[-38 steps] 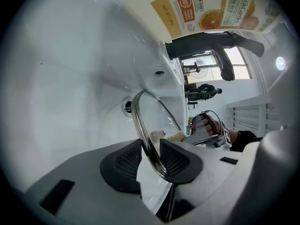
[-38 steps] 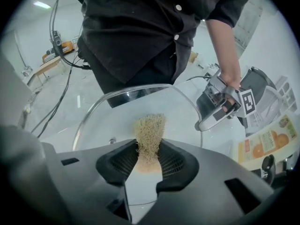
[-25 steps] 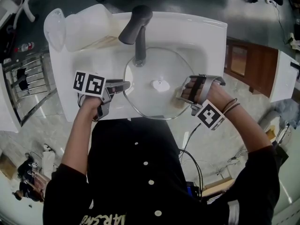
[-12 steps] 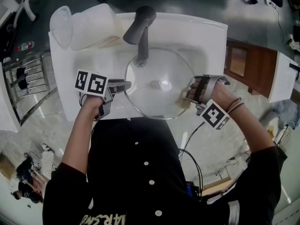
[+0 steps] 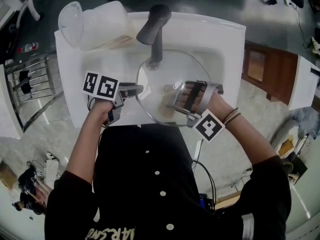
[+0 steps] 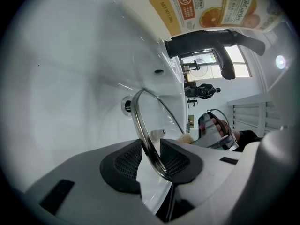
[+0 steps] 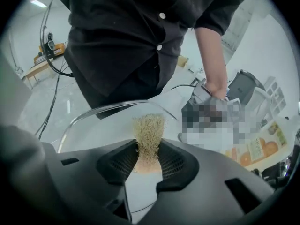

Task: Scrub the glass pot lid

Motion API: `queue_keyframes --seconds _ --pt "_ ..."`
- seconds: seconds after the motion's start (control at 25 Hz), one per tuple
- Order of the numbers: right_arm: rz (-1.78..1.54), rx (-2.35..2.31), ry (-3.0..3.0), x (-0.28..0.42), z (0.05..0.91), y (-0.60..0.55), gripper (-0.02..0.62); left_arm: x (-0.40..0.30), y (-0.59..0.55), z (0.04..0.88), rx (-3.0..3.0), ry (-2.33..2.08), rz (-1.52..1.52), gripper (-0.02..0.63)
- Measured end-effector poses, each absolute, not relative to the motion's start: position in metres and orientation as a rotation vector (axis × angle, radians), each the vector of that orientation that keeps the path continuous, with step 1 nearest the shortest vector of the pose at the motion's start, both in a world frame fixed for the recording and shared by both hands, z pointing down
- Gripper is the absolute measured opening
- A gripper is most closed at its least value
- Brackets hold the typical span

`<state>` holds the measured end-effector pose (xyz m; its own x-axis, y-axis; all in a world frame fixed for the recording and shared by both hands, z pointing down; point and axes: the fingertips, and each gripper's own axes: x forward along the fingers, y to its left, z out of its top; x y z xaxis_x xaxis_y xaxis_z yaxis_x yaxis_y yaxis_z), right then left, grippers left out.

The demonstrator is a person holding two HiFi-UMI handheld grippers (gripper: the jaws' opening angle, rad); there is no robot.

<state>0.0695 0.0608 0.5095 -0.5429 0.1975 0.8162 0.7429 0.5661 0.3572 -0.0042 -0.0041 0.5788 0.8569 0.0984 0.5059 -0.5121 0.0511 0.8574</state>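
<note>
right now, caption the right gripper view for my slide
Right gripper clamps a tan scrub pad, pressing it to the glass pot lid.

Open over the far right of the glass lid (image 5: 200,69) and along the bare right ledge of the sink (image 5: 231,49). Blocked behind by the overhanging faucet (image 5: 156,26), at back left by a clear plastic container (image 5: 97,21). Taken at the lid's left rim by the clamped left tongs (image 5: 136,89), near its middle by the right tongs (image 5: 172,104) pinching a scrub pad (image 5: 164,105).
</note>
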Motion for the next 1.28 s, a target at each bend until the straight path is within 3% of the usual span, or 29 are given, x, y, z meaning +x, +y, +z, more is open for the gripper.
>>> queue_keyframes --seconds 0.6,1.28 --pt "-0.884 -0.8 -2.109 0.05 0.504 0.084 0.14 -0.004 -0.004 0.579 1.461 -0.334 0.508 0.141" --pt "-0.851 -1.099 -1.896 0.135 0.505 0.093 0.14 -0.005 -0.003 0.578 1.455 -0.339 0.502 0.141"
